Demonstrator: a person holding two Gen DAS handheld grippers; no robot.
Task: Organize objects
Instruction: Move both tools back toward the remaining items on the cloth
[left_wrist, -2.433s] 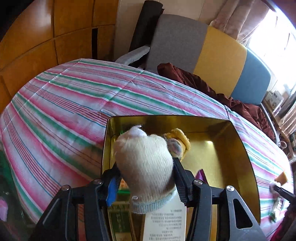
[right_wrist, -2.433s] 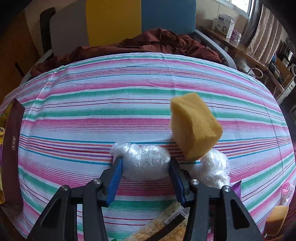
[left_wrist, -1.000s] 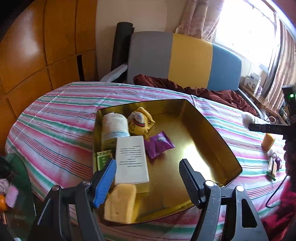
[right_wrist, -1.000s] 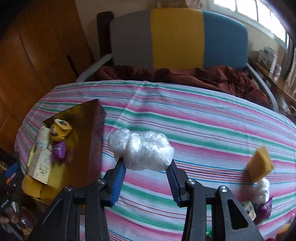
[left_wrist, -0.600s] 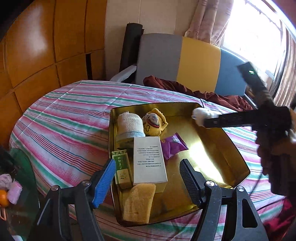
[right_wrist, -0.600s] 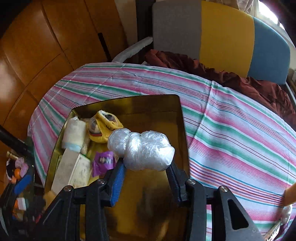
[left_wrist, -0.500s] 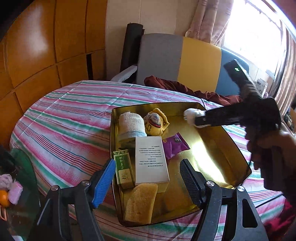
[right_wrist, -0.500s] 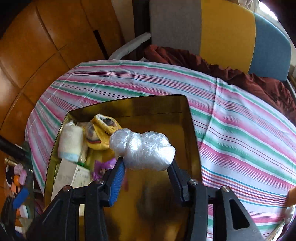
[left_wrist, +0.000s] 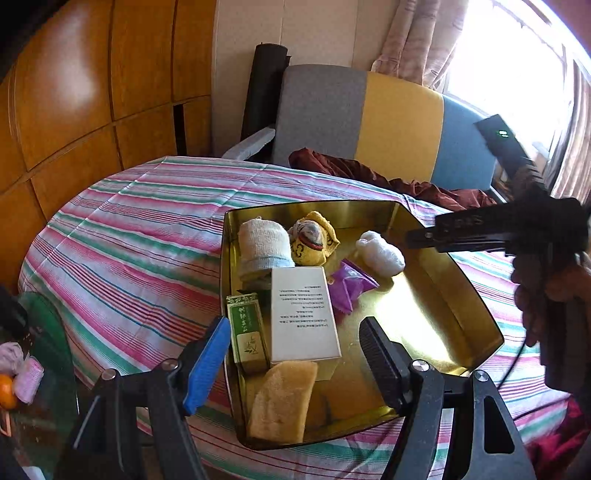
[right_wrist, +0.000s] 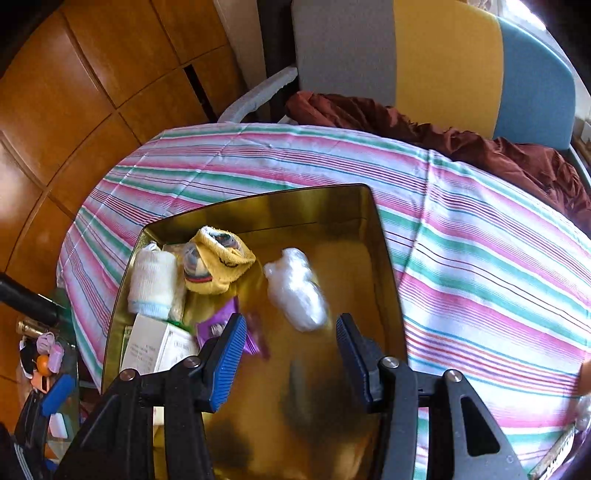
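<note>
Where right tongs (right_wrist: 290, 354) gape, plastic wad (right_wrist: 295, 284) (blurred)

Both tools gape with nothing between their fingers: left tool (left_wrist: 295, 354) low, right tool (right_wrist: 290, 349) raised.

Clear plastic bundle (right_wrist: 297, 290) motion-blurred, purple packet (right_wrist: 225, 326) smeared behind hand-held gripper finger, box print (left_wrist: 303, 304) too small to read

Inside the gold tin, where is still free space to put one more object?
The gold tin has bare floor on its right half, between the plastic wad and the near rim. The left side is crowded: rolled sock, white box, green box, sponge.
</note>
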